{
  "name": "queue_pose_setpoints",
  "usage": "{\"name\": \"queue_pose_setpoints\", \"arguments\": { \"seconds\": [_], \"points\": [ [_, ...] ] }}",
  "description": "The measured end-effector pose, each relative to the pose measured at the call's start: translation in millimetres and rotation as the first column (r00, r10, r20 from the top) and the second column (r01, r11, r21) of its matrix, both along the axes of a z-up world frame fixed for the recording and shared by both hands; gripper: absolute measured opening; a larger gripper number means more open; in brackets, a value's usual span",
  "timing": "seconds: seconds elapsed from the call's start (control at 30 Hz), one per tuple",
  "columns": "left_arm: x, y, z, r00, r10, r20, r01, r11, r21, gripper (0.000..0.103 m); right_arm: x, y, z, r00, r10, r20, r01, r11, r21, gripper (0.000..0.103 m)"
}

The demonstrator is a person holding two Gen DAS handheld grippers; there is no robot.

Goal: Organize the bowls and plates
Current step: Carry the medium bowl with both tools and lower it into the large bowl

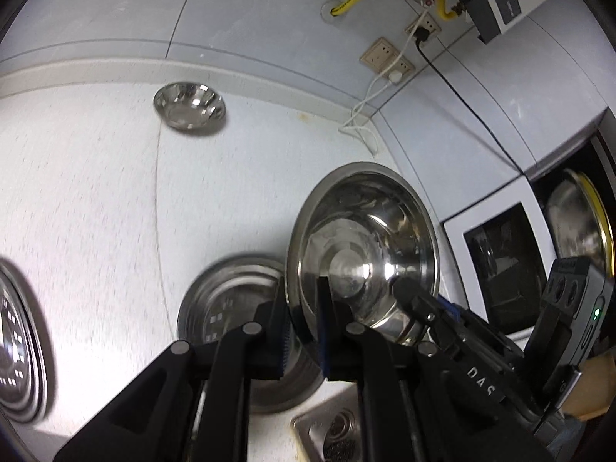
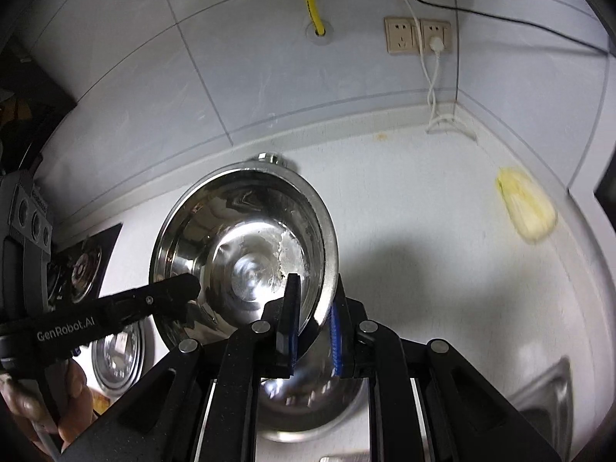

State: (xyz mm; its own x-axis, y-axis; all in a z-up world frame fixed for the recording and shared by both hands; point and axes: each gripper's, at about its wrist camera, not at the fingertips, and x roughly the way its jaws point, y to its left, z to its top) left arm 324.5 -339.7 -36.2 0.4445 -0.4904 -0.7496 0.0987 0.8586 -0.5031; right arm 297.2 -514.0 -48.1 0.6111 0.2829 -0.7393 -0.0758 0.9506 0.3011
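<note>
A large steel bowl is held tilted above the white counter, gripped by both grippers on opposite rims. My left gripper is shut on its left rim. My right gripper is shut on its right rim; the bowl fills the middle of the right wrist view. The right gripper's finger shows in the left wrist view, and the left gripper's finger in the right wrist view. A steel plate lies on the counter under the bowl. A small steel bowl stands far back.
Another steel plate lies at the left edge. A gas hob with a pot is at the right. A yellow sponge-like object lies near the wall corner. A sink drain is at the front. Cables hang down the tiled wall.
</note>
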Motion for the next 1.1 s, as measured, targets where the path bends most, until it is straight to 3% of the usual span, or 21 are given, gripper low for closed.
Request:
{"name": "queue_pose_setpoints", "arguments": {
  "seconds": [0.13,0.37,0.6,0.87,1.1],
  "points": [
    [-18.6,3.6,-22.7,0.999,0.011,-0.047,-0.011,1.0,0.017,0.011,-20.2,4.5,-22.5,0.999,0.016,-0.047,-0.015,1.0,0.009,0.013],
    [-21.4,4.5,-84.9,0.982,0.064,-0.179,-0.052,0.996,0.069,0.011,-8.3,9.9,-83.7,0.981,0.038,-0.19,-0.035,0.999,0.021,0.013],
    [-18.8,-2.9,-119.3,0.97,0.086,-0.228,-0.062,0.992,0.11,0.011,-1.5,7.9,-128.0,0.958,0.055,-0.283,-0.045,0.998,0.042,0.013],
    [-21.3,-3.2,-133.3,0.969,0.102,-0.225,-0.072,0.988,0.14,0.012,7.1,14.7,-137.3,0.952,0.065,-0.299,-0.052,0.997,0.052,0.013],
    [-23.0,-4.3,-130.5,0.976,0.104,-0.193,-0.071,0.983,0.169,0.014,1.8,22.5,-128.0,0.963,0.049,-0.265,-0.052,0.999,-0.005,0.013]
  ]
}}
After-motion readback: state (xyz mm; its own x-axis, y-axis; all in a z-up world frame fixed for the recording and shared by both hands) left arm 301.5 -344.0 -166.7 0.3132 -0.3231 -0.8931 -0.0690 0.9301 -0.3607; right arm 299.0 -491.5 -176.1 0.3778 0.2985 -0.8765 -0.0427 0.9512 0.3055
